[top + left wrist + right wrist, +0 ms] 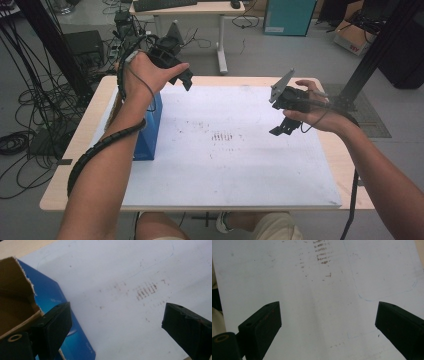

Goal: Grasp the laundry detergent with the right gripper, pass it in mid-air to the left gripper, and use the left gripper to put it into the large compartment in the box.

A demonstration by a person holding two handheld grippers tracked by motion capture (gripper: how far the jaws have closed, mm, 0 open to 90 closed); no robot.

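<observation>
Claws wide, empty: left claw (186, 80) above blue box (149, 131), right claw (284, 126) well right; approach box squarely.

box (53, 300): glossy blue cardboard, raw brown inside, torn rough edge | sheet (240, 160): matt white, smudged | desk (87, 125): pale smooth wood | left claw (116, 325): matt black plastic

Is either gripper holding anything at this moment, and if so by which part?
Nothing is held. The left gripper has its jaws wide apart over the white mat, beside the open blue box. The right gripper is open too, with bare mat between its jaws.
</observation>
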